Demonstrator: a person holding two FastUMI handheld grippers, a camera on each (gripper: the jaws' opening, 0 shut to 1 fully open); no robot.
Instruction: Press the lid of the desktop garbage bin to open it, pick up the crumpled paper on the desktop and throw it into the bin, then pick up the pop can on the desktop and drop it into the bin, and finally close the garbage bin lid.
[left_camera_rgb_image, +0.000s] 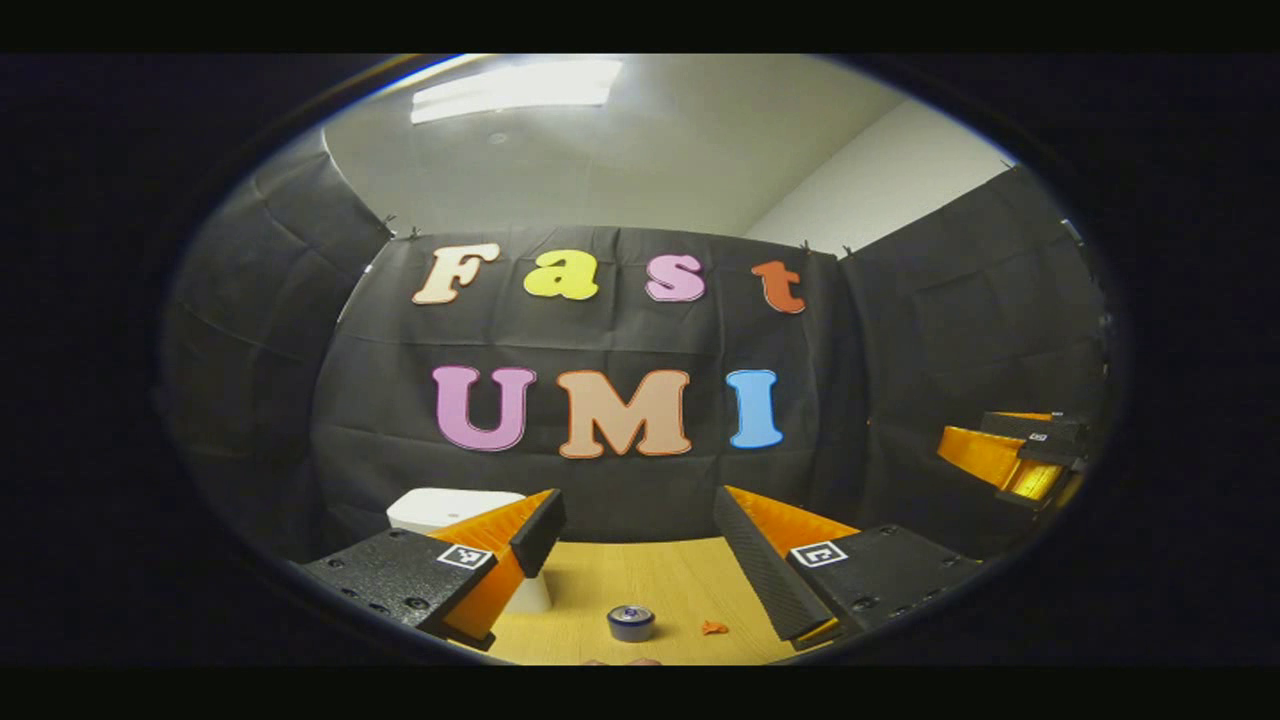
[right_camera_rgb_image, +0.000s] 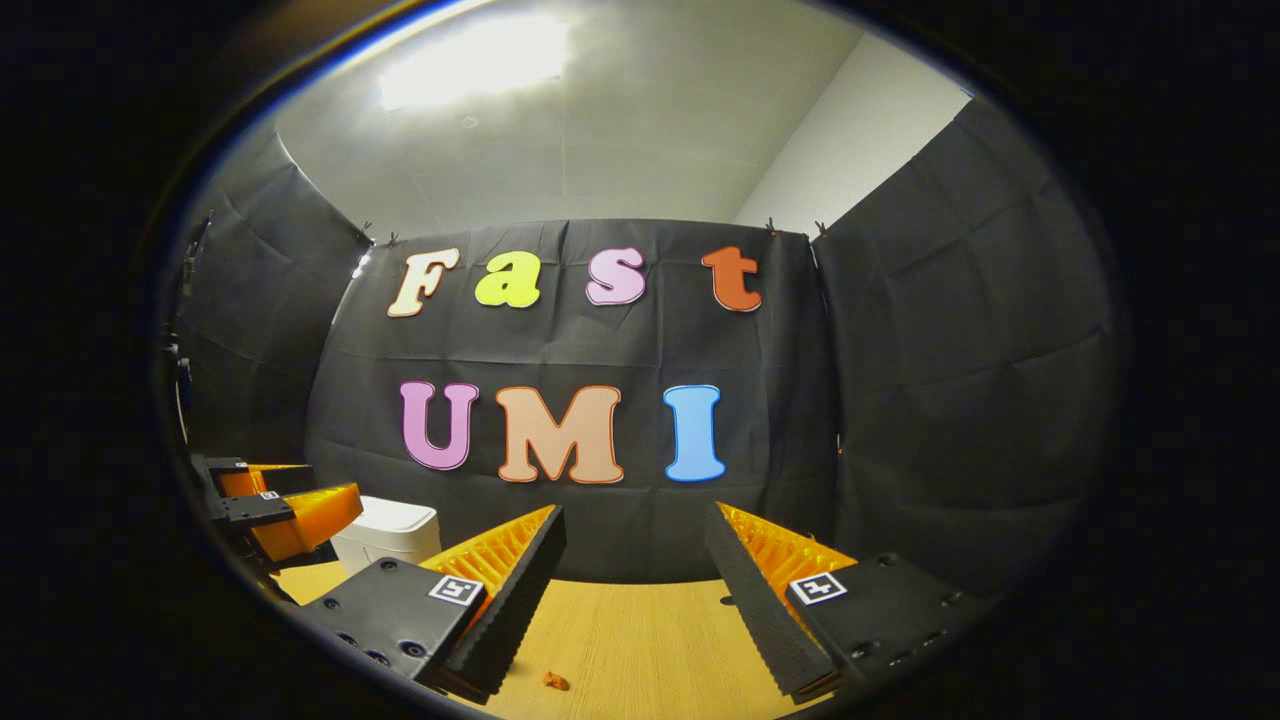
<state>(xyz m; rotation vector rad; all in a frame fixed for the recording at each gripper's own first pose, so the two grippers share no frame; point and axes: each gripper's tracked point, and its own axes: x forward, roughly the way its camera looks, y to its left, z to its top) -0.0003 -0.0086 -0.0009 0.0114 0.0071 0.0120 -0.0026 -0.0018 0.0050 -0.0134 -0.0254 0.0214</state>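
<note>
in the left gripper view the left gripper (left_camera_rgb_image: 640, 545) hangs above the wooden desktop (left_camera_rgb_image: 660, 590) with its jaws spread wide and nothing between them. the white garbage bin (left_camera_rgb_image: 440, 508) stands at the far left, lid down, partly behind the left finger. the pop can (left_camera_rgb_image: 631, 622) stands upright near the front, a small orange crumpled paper (left_camera_rgb_image: 714, 627) just to its right. in the right gripper view the right gripper (right_camera_rgb_image: 635, 560) is also wide open and empty
</note>
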